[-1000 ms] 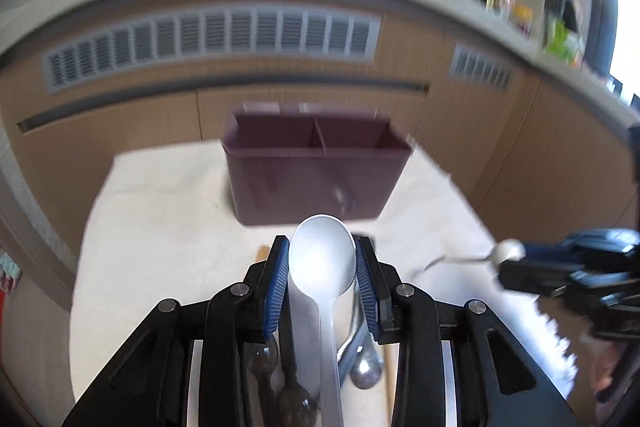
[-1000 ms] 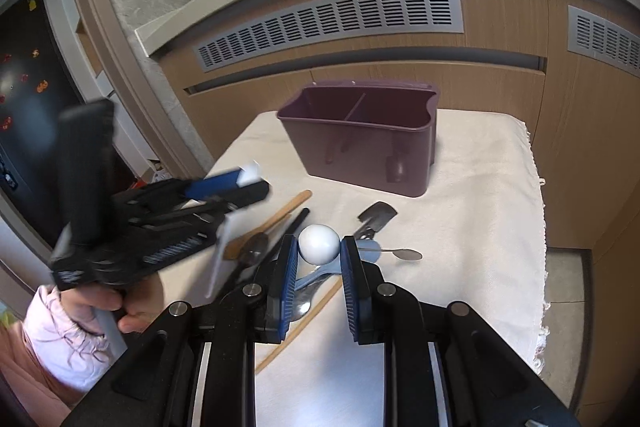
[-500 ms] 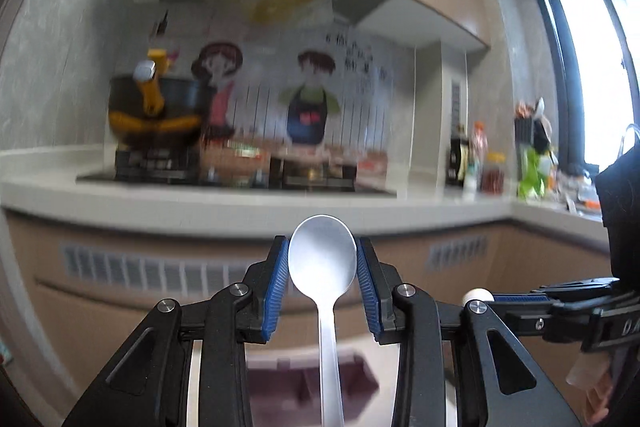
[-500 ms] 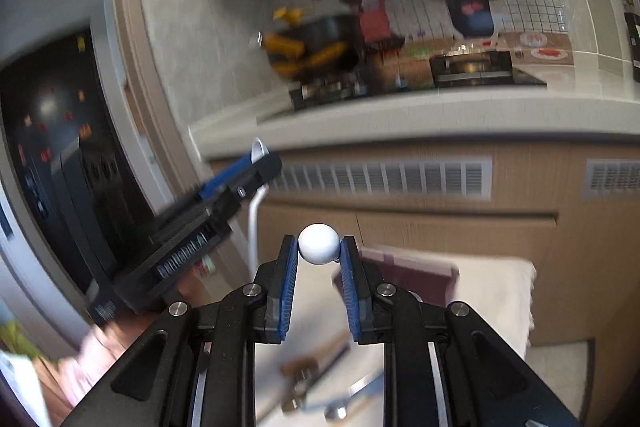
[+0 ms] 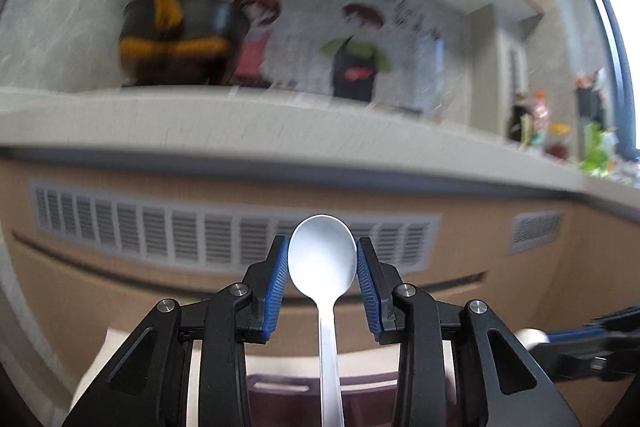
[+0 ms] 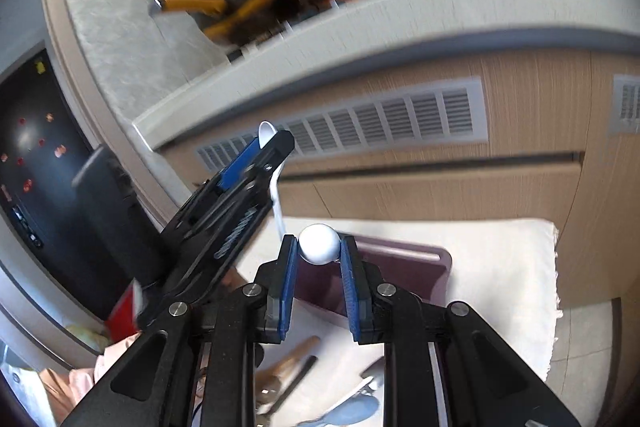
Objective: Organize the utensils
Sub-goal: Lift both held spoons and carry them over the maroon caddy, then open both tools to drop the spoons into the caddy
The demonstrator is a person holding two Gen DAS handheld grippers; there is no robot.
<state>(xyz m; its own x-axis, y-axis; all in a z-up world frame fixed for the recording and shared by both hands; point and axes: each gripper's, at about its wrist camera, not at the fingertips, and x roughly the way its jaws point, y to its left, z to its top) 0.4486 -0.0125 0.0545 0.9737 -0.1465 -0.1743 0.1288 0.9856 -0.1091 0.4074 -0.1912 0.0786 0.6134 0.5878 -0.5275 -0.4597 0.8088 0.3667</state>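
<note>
My left gripper (image 5: 322,263) is shut on a white plastic spoon (image 5: 322,259), bowl up and handle hanging down over the purple utensil caddy (image 5: 280,399). My right gripper (image 6: 318,255) is shut on a white rounded utensil end (image 6: 318,243), held above the purple caddy (image 6: 400,267). The left gripper (image 6: 256,155) with its white spoon (image 6: 276,195) shows to the left in the right wrist view. The right gripper also shows in the left wrist view (image 5: 560,339) at the lower right.
Several loose utensils lie on the white cloth (image 6: 500,267): a wooden handle (image 6: 292,359), a black handle (image 6: 300,375) and a light blue spoon (image 6: 352,411). A cabinet front with vents (image 6: 380,123) and a countertop (image 5: 280,123) stand behind.
Both grippers were down over the table a second ago, then rose and pitched up. Now they tilt down a little, and the caddy shows again at the bottom of both views.
</note>
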